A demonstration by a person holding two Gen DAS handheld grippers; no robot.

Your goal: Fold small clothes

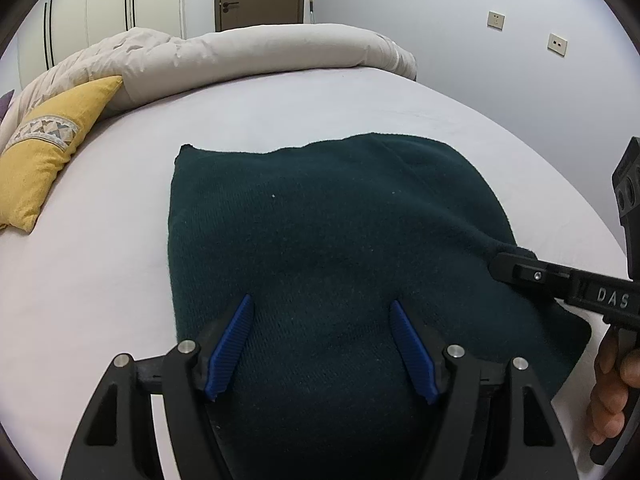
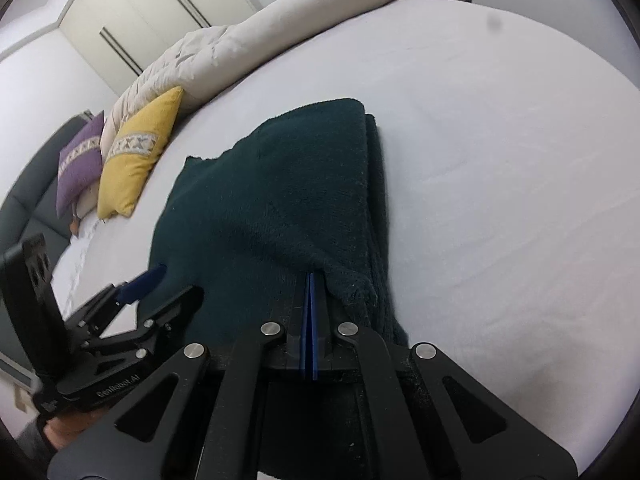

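Note:
A dark green knitted garment (image 1: 320, 216) lies partly folded on the white bed sheet (image 1: 120, 272); it also shows in the right wrist view (image 2: 272, 200). My left gripper (image 1: 320, 308) is open, its blue fingers spread just above the garment's near part; it appears in the right wrist view (image 2: 152, 280) too. My right gripper (image 2: 311, 280) is shut on the garment's right edge, a fold pinched between its blue pads. It enters the left wrist view (image 1: 504, 258) from the right, gripping that edge.
A yellow cushion (image 1: 44, 160) lies at the left of the bed, a purple cushion (image 2: 78, 164) beside it. A rolled beige duvet (image 1: 248, 56) runs along the far side. Wardrobes, a door and a wall stand beyond.

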